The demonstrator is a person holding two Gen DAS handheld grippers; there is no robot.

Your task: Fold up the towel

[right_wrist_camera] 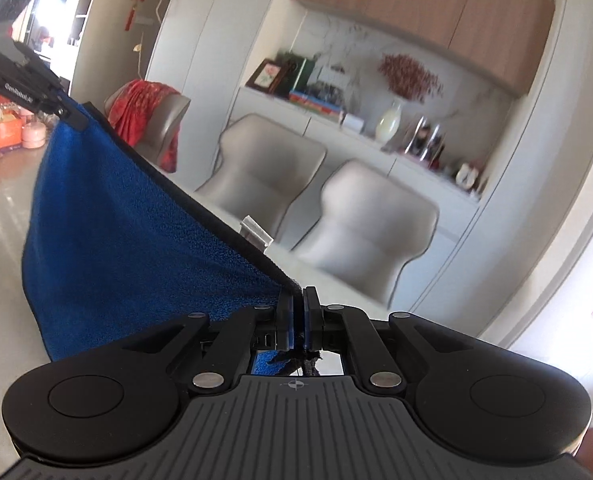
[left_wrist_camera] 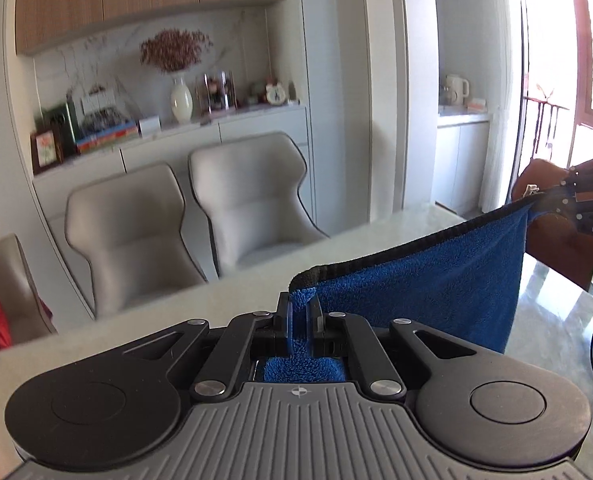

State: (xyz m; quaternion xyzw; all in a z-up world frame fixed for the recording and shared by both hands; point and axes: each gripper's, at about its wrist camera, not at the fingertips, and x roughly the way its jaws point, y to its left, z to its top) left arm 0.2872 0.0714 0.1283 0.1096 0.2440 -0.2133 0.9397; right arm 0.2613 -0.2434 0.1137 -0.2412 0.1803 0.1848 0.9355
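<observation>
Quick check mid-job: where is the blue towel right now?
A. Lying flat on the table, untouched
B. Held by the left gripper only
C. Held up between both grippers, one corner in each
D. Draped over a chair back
C: the blue towel hangs stretched between the left gripper and the right gripper, each shut on a corner of its black-trimmed edge.

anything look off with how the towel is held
Nothing stands out. The left gripper and right gripper each pinch a top corner of the blue towel, which hangs stretched between them above the table.
</observation>
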